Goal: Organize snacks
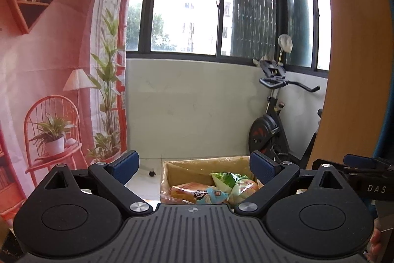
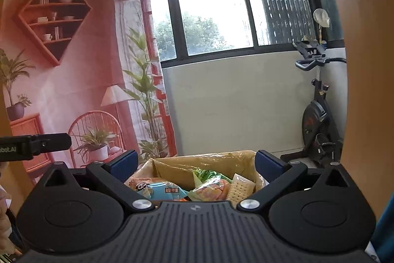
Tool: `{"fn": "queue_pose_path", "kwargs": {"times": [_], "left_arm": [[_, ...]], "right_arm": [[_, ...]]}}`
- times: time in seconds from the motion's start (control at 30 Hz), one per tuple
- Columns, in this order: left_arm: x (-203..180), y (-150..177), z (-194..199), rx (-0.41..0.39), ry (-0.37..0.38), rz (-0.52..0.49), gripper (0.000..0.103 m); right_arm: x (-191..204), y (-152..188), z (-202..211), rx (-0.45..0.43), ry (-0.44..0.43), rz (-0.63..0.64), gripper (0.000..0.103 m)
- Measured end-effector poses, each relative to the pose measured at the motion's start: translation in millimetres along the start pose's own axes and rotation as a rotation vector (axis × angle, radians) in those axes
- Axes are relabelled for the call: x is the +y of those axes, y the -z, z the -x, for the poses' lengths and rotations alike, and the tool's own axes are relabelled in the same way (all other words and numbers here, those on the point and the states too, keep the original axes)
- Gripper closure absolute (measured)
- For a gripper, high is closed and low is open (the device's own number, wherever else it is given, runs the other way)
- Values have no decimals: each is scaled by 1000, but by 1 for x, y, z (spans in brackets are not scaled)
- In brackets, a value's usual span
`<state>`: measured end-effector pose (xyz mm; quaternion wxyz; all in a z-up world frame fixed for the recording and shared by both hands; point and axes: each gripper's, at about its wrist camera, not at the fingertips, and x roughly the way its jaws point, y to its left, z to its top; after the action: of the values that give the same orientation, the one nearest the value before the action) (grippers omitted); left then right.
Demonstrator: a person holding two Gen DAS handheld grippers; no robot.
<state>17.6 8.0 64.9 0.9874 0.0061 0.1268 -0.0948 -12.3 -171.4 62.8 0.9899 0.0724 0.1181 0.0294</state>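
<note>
Several snack packets lie heaped in an open cardboard box [image 2: 204, 164] on the floor ahead: a blue bread pack [image 2: 165, 191], a green bag [image 2: 205, 174], a cracker sleeve [image 2: 240, 187]. Left hand-held gripper [image 1: 194, 169] and right hand-held gripper [image 2: 197, 164] both stand spread, nothing between them. Judged light, soft, crinkly, slippery; crackers fragile. Pinch sealed edges.

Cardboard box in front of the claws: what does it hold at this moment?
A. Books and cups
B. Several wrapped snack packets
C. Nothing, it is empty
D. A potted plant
B: the cardboard box holds several wrapped snacks, among them a blue-wrapped packet, a green bag and a cracker pack.
</note>
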Motion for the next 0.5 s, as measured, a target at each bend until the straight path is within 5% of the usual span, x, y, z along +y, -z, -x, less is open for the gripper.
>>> {"fn": "queue_pose_path", "kwargs": {"times": [0.5], "left_arm": [[9, 25, 3, 66, 20, 38, 5]], "right_arm": [[22, 11, 21, 64, 57, 9, 0]]}}
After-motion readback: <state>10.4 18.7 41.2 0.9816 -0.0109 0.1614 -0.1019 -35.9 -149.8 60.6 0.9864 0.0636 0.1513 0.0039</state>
